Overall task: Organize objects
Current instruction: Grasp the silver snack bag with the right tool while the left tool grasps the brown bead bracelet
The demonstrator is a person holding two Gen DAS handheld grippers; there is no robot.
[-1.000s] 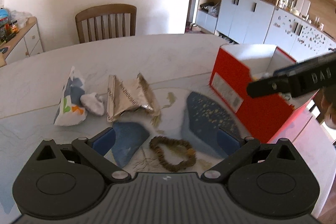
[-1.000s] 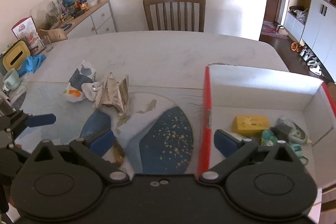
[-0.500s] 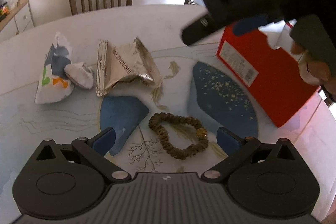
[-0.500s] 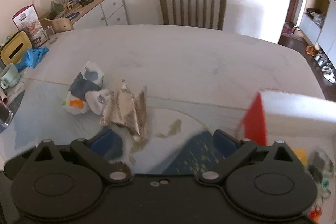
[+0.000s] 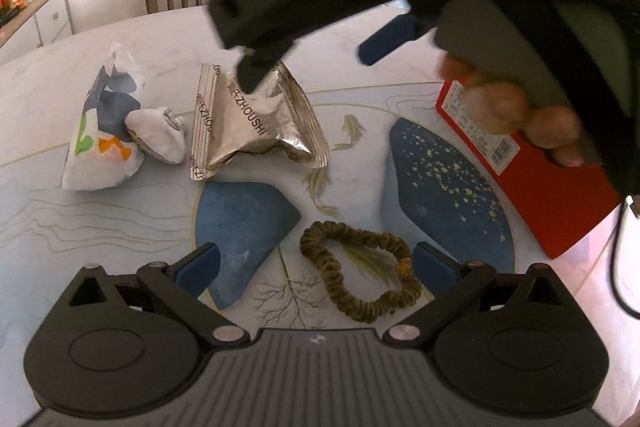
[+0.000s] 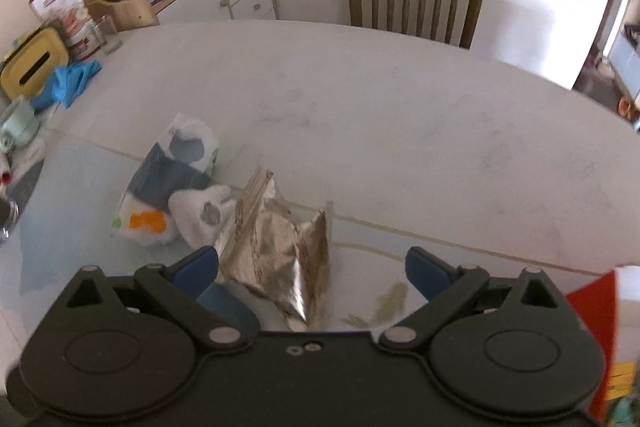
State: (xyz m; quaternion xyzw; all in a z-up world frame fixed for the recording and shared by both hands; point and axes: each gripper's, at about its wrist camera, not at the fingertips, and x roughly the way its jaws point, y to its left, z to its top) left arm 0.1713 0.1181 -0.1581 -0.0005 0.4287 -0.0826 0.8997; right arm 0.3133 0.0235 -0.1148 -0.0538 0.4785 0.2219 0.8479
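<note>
Left wrist view: left gripper (image 5: 316, 263) jaws spread wide, gripping nothing, low over the table (image 5: 360, 39). Brown hair tie (image 5: 360, 279) lies flat between the two fingers, nearer the right one. Silver foil wrapper (image 5: 256, 123) sits toward the table's middle, white pouch (image 5: 156, 139) and printed packet (image 5: 100, 139) just left of it. Red box (image 5: 560, 195) at the table's right edge. Right wrist view: right gripper (image 6: 312, 267) jaws released, empty, above the foil wrapper (image 6: 280, 259), blurred. Person's hand (image 5: 520, 115) holds it.
</note>
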